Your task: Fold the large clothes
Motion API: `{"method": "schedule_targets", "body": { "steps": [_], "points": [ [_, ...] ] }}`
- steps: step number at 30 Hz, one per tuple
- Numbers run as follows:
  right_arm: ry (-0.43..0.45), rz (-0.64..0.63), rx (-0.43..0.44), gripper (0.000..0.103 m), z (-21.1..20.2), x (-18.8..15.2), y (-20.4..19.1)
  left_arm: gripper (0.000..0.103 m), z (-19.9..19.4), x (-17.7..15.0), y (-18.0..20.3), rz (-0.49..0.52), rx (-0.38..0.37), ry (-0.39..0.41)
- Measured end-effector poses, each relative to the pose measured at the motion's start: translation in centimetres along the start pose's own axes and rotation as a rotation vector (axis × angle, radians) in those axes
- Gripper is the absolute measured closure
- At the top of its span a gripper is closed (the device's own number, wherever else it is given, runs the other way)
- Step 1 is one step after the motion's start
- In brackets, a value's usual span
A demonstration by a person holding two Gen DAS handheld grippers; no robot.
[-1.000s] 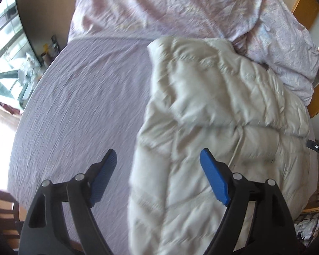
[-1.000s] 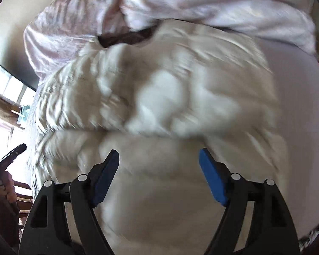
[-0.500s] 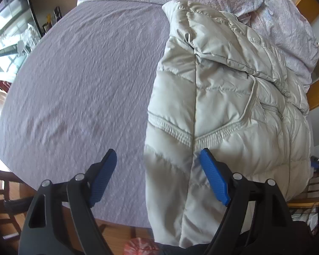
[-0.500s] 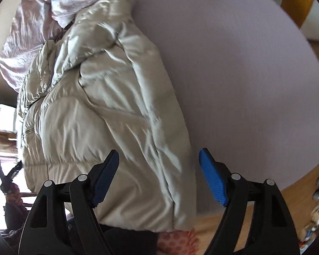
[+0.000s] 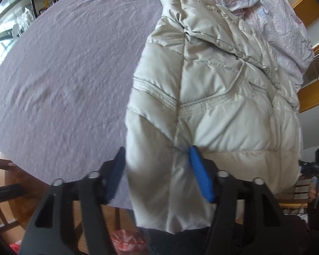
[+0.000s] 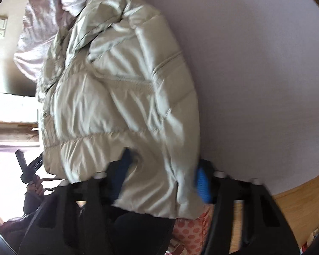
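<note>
Only right view shows polka-dot cloth (image 6: 189, 229) under jacket (image 6: 121, 97).

A pale cream quilted puffer jacket (image 5: 212, 97) lies along a bed covered by a lilac sheet (image 5: 63, 74). In the left wrist view it fills the right half of the frame, its collar end toward the top and its hem hanging over the bed's near edge at the bottom. It is folded lengthwise, with a stitched seam band across its middle. In the right wrist view the jacket (image 6: 117, 97) takes up the left and centre.
</note>
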State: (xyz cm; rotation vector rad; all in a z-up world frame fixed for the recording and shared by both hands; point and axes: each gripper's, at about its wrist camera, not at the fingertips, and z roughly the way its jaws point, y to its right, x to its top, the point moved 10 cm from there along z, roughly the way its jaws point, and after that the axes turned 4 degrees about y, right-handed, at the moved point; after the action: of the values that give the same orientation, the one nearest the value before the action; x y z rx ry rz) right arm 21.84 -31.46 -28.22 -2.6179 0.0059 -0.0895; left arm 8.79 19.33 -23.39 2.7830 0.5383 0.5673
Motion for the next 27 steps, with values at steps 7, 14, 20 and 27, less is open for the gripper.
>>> {"method": "schedule_targets", "body": {
  "steps": [7,14,20,27],
  "points": [
    [0.066,-0.063,0.046,0.093,-1.7,0.6,-1.0,0.087,-1.2,0.7,1.5,0.009,-0.006,0.03],
    [0.177,-0.141,0.054,0.095,-4.0,3.2,-3.5,0.092,-4.2,3.8,3.5,0.066,-0.002,0.106],
    [0.262,-0.196,0.05,0.096,-5.8,6.6,-5.7,0.092,-7.0,8.0,5.3,0.102,-0.009,0.203],
    [0.346,-0.238,0.013,0.096,-6.9,11.1,-8.1,0.092,-7.8,12.9,6.3,0.105,0.006,0.272]
  ]
}}
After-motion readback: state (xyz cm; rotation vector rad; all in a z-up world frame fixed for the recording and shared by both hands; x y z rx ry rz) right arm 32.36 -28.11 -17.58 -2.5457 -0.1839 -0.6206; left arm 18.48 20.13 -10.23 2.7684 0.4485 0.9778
